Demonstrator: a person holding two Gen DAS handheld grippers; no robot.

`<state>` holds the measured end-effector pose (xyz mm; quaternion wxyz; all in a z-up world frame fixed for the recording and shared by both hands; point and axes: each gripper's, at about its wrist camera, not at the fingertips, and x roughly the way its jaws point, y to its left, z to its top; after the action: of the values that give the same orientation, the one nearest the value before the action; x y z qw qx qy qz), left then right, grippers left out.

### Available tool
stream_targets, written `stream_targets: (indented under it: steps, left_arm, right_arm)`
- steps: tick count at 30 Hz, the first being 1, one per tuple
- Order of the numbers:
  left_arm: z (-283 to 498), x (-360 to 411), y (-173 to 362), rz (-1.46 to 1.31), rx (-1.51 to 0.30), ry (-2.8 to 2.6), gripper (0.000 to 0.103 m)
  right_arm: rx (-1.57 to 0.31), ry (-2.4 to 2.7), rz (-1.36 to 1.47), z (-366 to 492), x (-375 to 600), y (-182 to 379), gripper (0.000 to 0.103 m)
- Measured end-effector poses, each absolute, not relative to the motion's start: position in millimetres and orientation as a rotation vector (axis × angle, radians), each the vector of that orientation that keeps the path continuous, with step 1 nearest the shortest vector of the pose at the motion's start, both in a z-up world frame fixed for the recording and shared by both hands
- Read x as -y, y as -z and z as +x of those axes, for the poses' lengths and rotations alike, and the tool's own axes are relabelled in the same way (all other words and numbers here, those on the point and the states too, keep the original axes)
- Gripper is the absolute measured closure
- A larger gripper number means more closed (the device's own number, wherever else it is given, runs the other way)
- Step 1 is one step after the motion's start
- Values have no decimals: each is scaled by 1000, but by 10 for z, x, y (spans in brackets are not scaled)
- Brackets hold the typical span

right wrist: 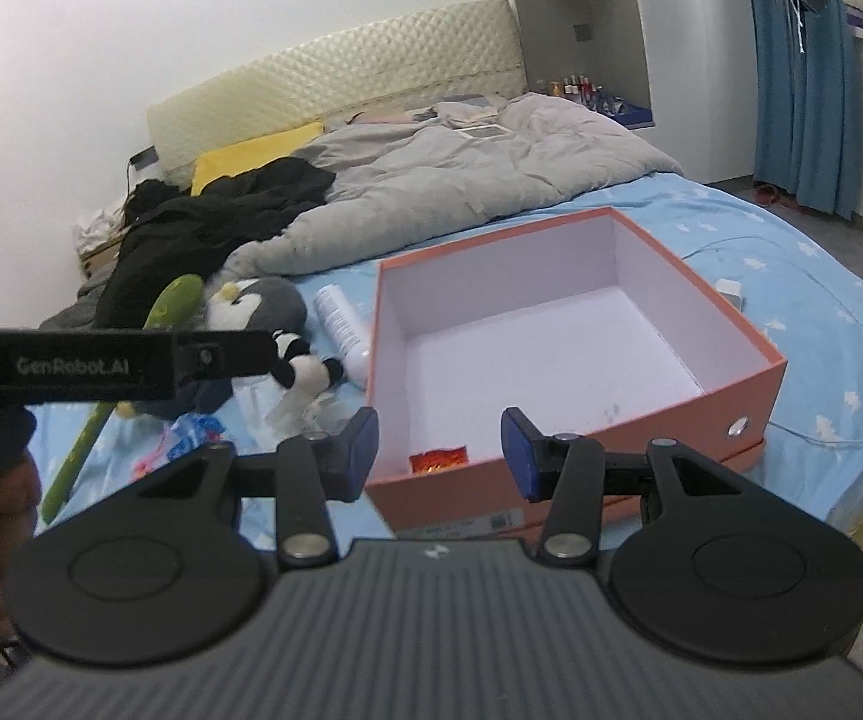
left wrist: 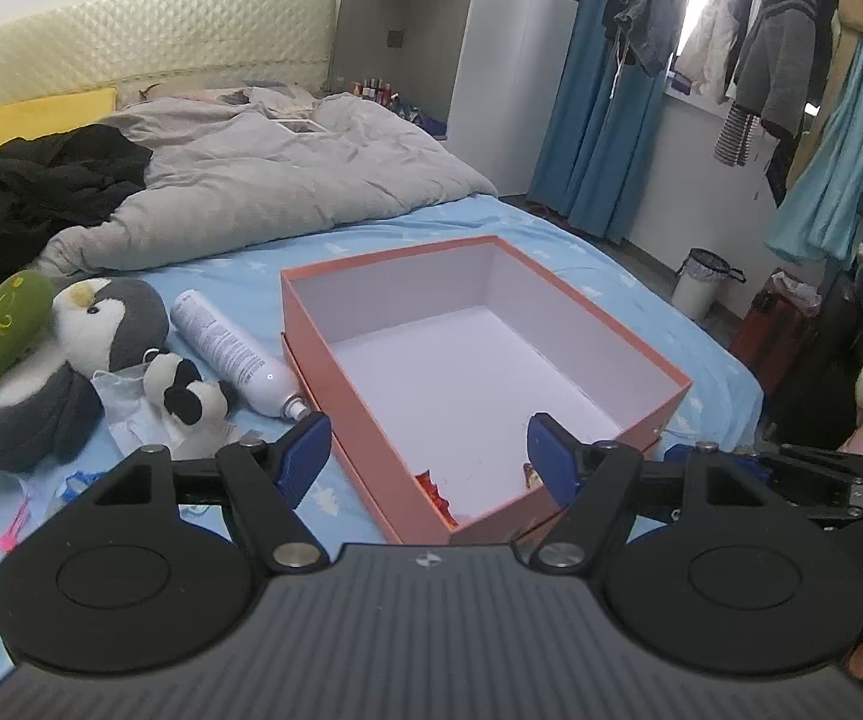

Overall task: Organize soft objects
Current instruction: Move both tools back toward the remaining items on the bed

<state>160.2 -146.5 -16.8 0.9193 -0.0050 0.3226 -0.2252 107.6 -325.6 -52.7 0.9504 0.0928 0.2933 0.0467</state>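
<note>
Both grippers empty: left gripper jaws spread wide, right gripper jaws parted, above the orange box on the bed. Penguin plush and small panda plush lie left of the box, beside a white spray can.

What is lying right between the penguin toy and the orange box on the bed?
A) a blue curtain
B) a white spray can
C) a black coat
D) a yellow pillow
B: a white spray can lies on the blue sheet, with the penguin toy on its left and the orange box on its right.
</note>
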Motion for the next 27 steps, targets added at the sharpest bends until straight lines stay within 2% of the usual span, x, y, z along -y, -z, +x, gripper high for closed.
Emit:
stream_targets:
  steps: [12, 17, 27]
  left_arm:
    - [991, 796, 232, -94, -683, 371, 26]
    - [859, 537, 265, -100, -667, 307, 26]
    - [592, -34, 271, -157, -665, 231, 26]
  right_arm:
    - [-623, -151, 170, 723, 2939, 589, 54]
    - [-627, -200, 90, 647, 2699, 606, 54]
    - [-666, -312, 122, 611, 2255, 663, 54]
